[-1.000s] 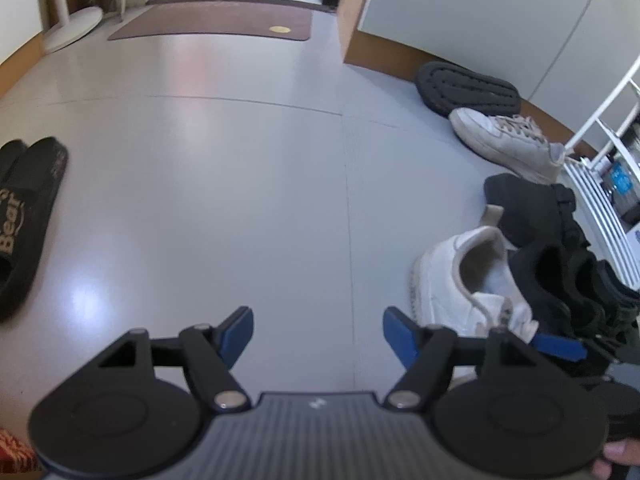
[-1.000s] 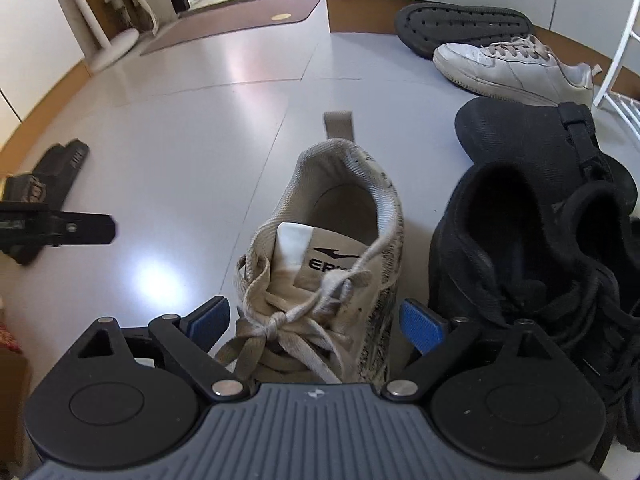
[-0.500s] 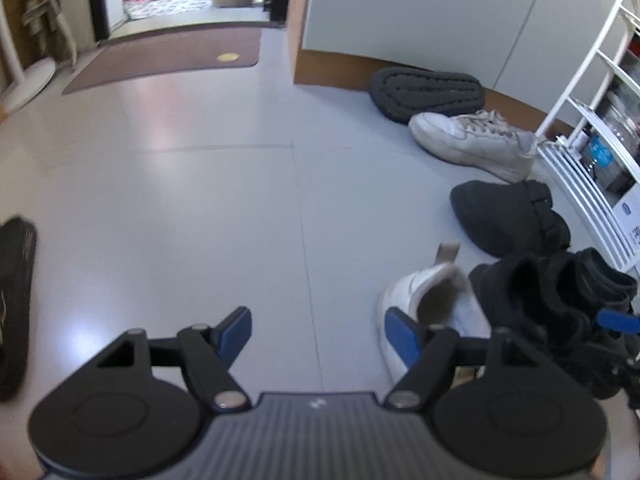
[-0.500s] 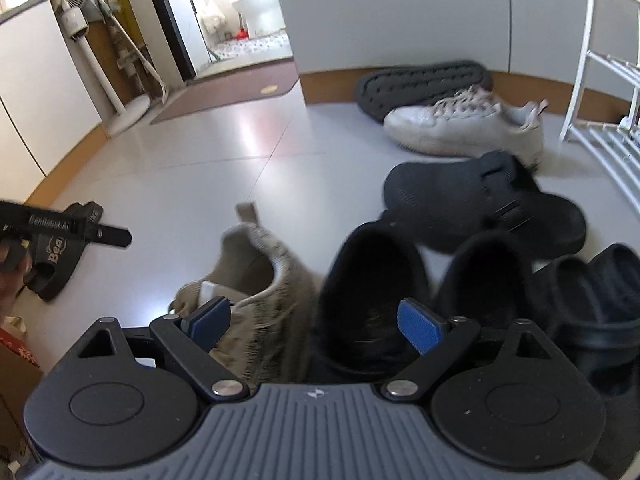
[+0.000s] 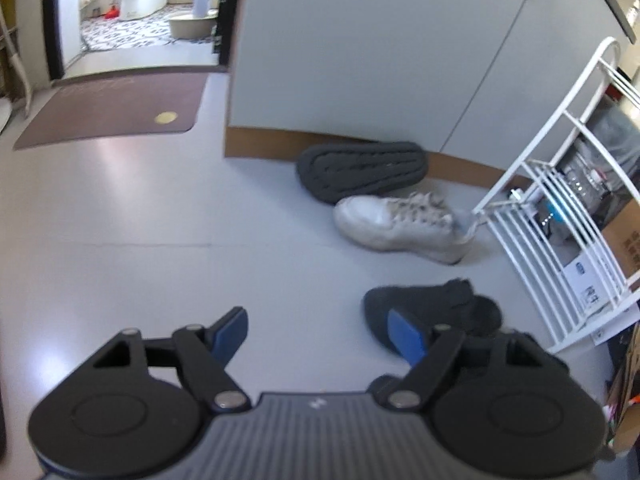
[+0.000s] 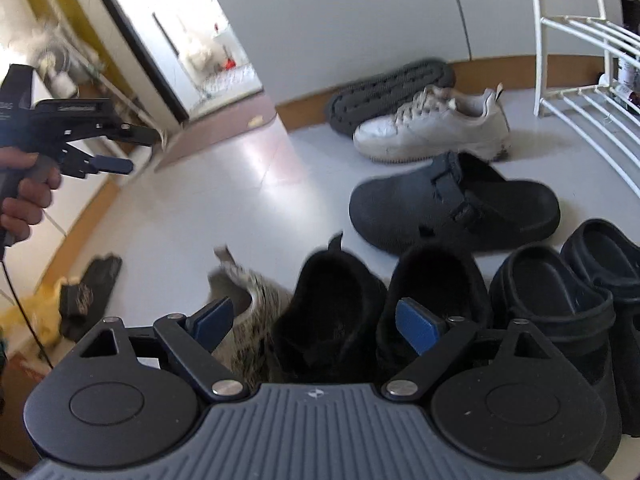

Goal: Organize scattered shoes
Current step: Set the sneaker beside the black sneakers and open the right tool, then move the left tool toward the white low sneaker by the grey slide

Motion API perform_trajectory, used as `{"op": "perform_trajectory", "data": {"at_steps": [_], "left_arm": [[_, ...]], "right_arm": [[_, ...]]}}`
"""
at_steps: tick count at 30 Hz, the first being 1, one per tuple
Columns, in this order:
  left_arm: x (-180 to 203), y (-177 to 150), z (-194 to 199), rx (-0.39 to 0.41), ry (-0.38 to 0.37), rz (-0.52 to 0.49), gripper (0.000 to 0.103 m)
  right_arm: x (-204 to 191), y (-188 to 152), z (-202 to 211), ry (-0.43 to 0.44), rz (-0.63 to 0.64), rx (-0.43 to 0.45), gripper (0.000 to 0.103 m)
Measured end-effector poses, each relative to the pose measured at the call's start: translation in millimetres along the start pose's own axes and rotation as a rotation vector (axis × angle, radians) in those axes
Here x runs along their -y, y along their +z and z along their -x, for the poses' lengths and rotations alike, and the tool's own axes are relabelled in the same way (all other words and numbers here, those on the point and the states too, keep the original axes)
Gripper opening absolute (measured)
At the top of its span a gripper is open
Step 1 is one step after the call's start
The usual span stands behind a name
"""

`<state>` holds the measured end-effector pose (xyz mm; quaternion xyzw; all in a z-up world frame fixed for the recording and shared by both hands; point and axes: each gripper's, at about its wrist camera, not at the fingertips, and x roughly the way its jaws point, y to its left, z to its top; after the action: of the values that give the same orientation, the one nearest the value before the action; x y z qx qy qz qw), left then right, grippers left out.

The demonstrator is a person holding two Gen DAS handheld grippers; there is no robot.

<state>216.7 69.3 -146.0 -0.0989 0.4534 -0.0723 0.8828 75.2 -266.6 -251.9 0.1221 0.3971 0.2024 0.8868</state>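
My left gripper point(image 5: 318, 330) hangs above bare floor, jaws opening, nothing between them. Beyond it lie a black clog point(image 5: 432, 312), a white sneaker point(image 5: 396, 224) and an upturned dark slipper point(image 5: 360, 172) by the wall. My right gripper point(image 6: 314, 322) is open and empty over a row of shoes: a beige knit sneaker point(image 6: 256, 300), two black fleece-lined shoes point(image 6: 332, 312) and a pair of black clogs point(image 6: 552, 288). The single black clog point(image 6: 452, 208) and the white sneaker point(image 6: 432, 128) lie farther off. In the right wrist view, the left gripper point(image 6: 132, 150) is raised at far left.
A white wire rack point(image 5: 552, 240) with boxes stands at the right, close to the shoes. A brown doormat point(image 5: 112, 108) lies before an open doorway. A black slipper point(image 6: 90, 292) rests near yellow clutter at the left. A hand point(image 6: 24, 196) holds the left gripper.
Both grippers rose and now look farther across the room. The left one swung right toward the shoes by the wall. The right one drew back from the beige sneaker.
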Motion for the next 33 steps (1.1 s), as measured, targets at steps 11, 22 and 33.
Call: {"op": "perform_trajectory", "data": {"at_steps": [11, 22, 33], "left_arm": [[76.6, 51.7, -30.6, 0.016, -0.033, -0.042, 0.080], [117.5, 87.4, -109.8, -0.019, -0.046, -0.077, 0.079], [154.0, 112.8, -184.4, -0.077, -0.034, 0.004, 0.073]], "right_arm": [[26.0, 2.6, 32.1, -0.111, 0.063, 0.136, 0.092], [68.4, 5.8, 55.7, -0.145, -0.053, 0.173, 0.084], [83.0, -0.9, 50.7, -0.164, -0.097, 0.123, 0.084]]}}
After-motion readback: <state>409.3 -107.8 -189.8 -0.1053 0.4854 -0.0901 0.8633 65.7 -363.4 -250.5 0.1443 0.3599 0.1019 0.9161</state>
